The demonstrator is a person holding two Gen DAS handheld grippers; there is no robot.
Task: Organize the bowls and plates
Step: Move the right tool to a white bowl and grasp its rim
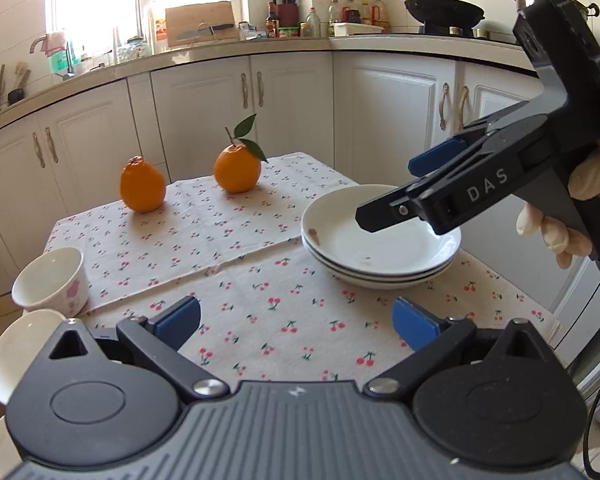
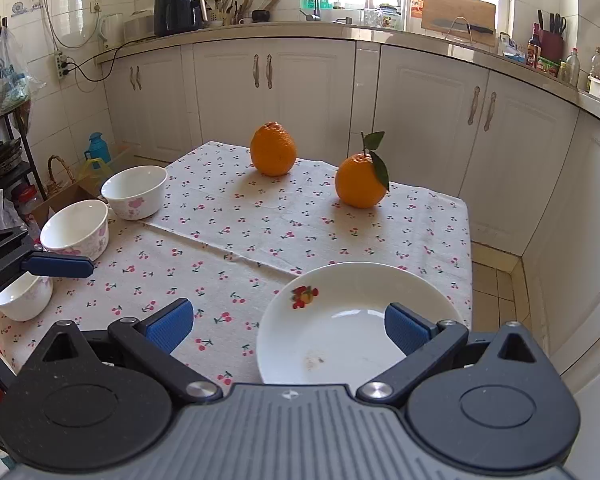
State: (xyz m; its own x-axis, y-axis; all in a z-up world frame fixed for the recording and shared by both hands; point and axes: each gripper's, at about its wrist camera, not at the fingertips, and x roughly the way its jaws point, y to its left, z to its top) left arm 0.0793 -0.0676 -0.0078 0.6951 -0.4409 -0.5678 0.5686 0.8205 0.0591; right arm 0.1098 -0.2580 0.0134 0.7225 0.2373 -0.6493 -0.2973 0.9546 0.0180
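Observation:
A stack of three white plates (image 1: 380,252) sits on the cherry-print tablecloth at the right; its top plate (image 2: 340,320) has a fruit print. My right gripper (image 2: 288,326) is open and empty, just above the plates' near rim; it also shows in the left wrist view (image 1: 396,196). My left gripper (image 1: 296,322) is open and empty over bare cloth at the table's front. Three white bowls with pink flowers stand along the left edge: the far one (image 2: 136,190), the middle one (image 2: 76,228) and the near one (image 2: 22,294). The far bowl (image 1: 50,280) shows in the left view.
Two oranges (image 2: 274,154) (image 2: 360,180) stand at the back of the table, one with a leaf. The tablecloth (image 2: 236,240) has a raised fold across the middle. White kitchen cabinets (image 2: 272,84) stand behind, and a tiled floor (image 2: 496,292) lies at the right.

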